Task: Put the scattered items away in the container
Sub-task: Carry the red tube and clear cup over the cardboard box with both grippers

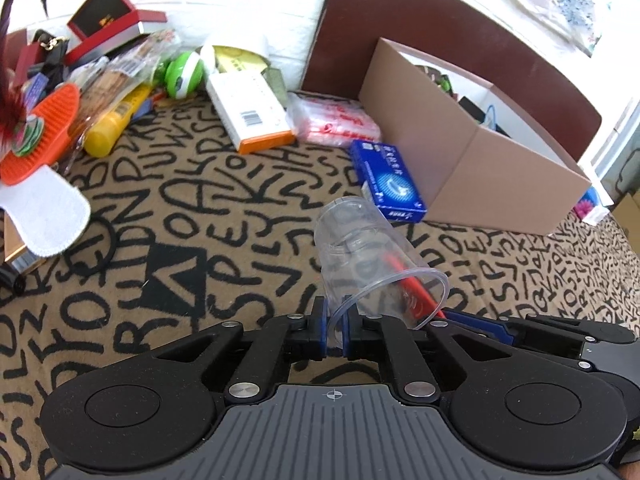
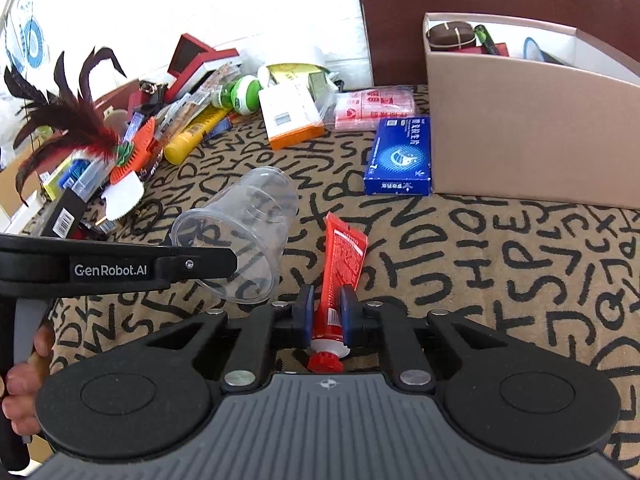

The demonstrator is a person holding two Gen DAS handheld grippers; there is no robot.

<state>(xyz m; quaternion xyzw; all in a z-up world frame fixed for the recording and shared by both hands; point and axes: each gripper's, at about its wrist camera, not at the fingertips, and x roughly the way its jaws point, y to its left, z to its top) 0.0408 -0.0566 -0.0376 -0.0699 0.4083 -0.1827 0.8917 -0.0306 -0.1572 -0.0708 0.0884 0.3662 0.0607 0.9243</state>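
Note:
My left gripper [image 1: 335,322] is shut on the rim of a clear plastic cup [image 1: 362,258], which tilts away from me above the patterned cloth. The cup also shows in the right wrist view [image 2: 240,232], with the left gripper's arm [image 2: 120,266] across it. My right gripper [image 2: 327,308] is shut on a red tube [image 2: 342,268] near its white neck and red cap. The tube shows through the cup in the left wrist view [image 1: 416,288]. The open cardboard box [image 2: 520,128] stands at the far right with several items inside.
A blue box [image 2: 400,156] lies against the cardboard box's front. A white-and-orange box [image 2: 290,114], a red-printed plastic packet [image 2: 372,110], a yellow tube [image 2: 192,136], a green ball [image 2: 242,94], an orange brush [image 1: 44,132] and a feather toy [image 2: 76,120] lie along the back left.

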